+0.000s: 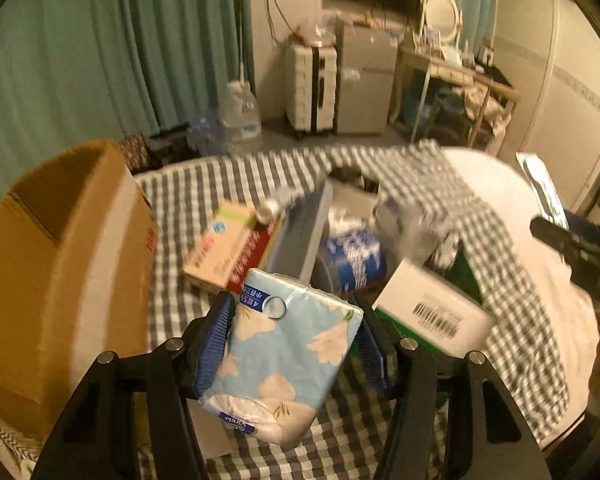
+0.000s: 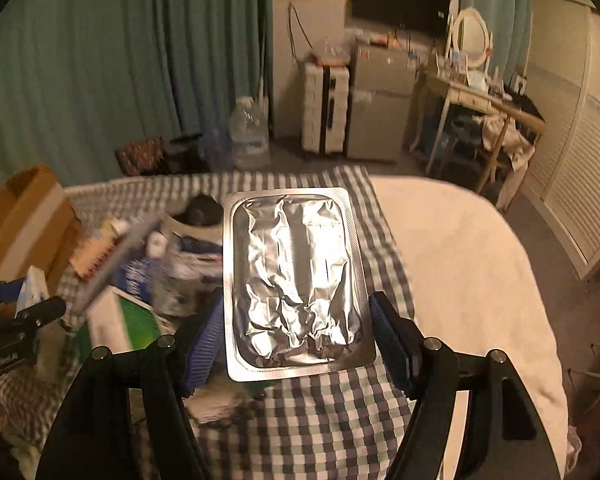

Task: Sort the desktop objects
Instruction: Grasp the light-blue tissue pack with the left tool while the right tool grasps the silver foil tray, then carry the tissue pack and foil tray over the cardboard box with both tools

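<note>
Desktop objects lie in a loose heap on the checked cloth [image 1: 204,192] in the middle of the left wrist view: a pink-and-red box [image 1: 228,248], a blue printed packet [image 1: 352,258], and a white box with a barcode [image 1: 432,312] at centre right, all somewhat blurred. A tissue pack [image 1: 284,360], pale blue with cream flower shapes, sits in the lower middle of that frame, clamped by the left gripper [image 1: 292,344]; its jaws are closed in on the pack's two sides, blue pads pressing the wrapper. A brown cardboard box [image 1: 60,272] stands open at the left of the frame, just beside the pile. In the right wrist view the right gripper [image 2: 296,340] holds a silver foil blister sheet [image 2: 292,280] in the centre of the frame, the jaws drawn in against its lower long edges, and the sheet stands up toward the camera with its crinkled foil face showing. Below and behind it runs the checked cloth, with a cream blanket [image 2: 460,264] filling the right side. The heap of objects appears at centre left of this view, including a green-and-white box [image 2: 120,324], and the left gripper with the tissue pack shows at the far left edge. Teal curtains [image 2: 100,60] hang across the upper left.
</note>
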`<state>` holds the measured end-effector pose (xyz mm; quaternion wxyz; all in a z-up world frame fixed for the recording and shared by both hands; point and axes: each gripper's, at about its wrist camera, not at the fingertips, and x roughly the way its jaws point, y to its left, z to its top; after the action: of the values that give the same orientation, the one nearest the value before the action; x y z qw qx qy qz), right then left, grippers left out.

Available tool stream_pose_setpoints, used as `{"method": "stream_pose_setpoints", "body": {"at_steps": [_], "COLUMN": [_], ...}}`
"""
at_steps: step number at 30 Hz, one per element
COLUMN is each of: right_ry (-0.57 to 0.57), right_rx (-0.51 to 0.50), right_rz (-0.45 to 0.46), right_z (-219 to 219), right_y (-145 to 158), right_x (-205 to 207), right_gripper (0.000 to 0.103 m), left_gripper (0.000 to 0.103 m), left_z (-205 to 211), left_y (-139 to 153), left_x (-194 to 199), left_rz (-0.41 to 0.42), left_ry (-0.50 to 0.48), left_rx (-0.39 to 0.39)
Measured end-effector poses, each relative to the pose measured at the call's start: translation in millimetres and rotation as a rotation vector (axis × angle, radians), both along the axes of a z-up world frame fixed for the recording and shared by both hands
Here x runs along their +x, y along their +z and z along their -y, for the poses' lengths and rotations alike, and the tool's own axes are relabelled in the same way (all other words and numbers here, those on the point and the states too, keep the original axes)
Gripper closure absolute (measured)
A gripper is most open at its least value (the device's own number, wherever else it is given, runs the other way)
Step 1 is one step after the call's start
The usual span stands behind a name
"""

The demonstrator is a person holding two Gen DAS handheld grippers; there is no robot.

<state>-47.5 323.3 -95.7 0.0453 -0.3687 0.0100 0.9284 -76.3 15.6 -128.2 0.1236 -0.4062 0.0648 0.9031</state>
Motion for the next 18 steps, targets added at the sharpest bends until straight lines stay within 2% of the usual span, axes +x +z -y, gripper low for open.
{"method": "stream_pose_setpoints", "body": {"at_steps": [7, 10, 15, 18], "right_ry": [0.016, 0.015, 0.024, 0.045], "right_rx": [-0.009, 0.059, 0.047, 0.051], "right_rz": [-0.107, -0.167, -0.277, -0.290], "right_z": [17, 30, 44, 51], "right_y": [37, 56, 86, 93], "right_x": [32, 48, 69, 72], "right_gripper": [0.033, 0.033, 0.033, 0.033], "left_gripper": [0.043, 0.043, 0.043, 0.043], "left_z": [11, 20, 30, 33], "left_y": [57, 81, 106, 114], "left_x": [23, 35, 52, 58], "left_rz": [-0.152, -0.221, -0.290, -0.318], "left_ry": [0.028, 0.044, 0.031, 0.026], "left_rx": [0.077, 0.094, 0.094, 0.096]}}
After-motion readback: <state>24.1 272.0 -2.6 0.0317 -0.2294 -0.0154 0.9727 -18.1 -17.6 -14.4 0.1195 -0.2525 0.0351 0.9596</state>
